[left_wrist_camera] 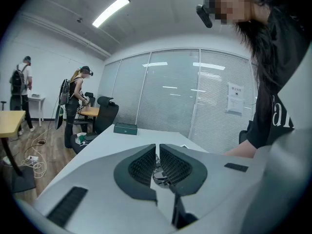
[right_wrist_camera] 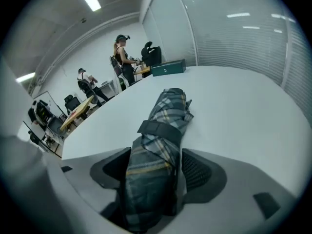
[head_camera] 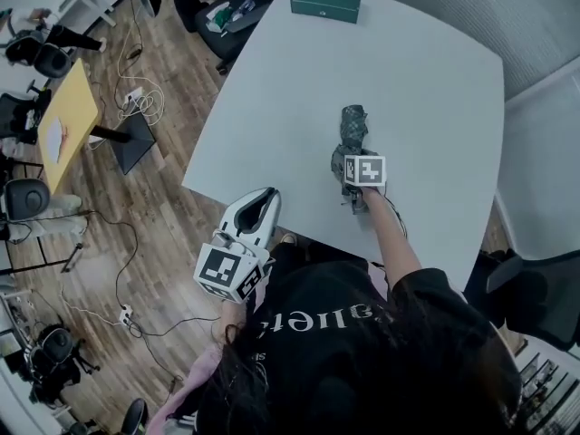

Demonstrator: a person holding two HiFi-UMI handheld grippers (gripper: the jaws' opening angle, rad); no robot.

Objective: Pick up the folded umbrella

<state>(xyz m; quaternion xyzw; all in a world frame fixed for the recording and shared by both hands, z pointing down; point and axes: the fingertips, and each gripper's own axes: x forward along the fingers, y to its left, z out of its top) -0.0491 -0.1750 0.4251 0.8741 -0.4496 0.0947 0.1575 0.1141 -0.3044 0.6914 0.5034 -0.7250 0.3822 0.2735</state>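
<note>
The folded umbrella [head_camera: 352,130], dark plaid with a black strap, lies on the white table [head_camera: 426,80]. My right gripper [head_camera: 350,157] is down over the umbrella's near end. In the right gripper view the umbrella [right_wrist_camera: 161,130] runs lengthwise between the jaws of this gripper [right_wrist_camera: 156,165]. The jaws stand wide, with a gap on the left side, so they do not clamp it. My left gripper [head_camera: 263,203] hovers off the table's near-left edge, its jaws together and empty; in its own view this gripper [left_wrist_camera: 157,152] shows only a thin slit.
A green box [head_camera: 326,1] sits at the table's far edge. Left of the table are a wooden floor with cables, a yellow table [head_camera: 68,120] and office chairs. Two people [left_wrist_camera: 78,96] stand in the background. A black chair [head_camera: 535,288] is at right.
</note>
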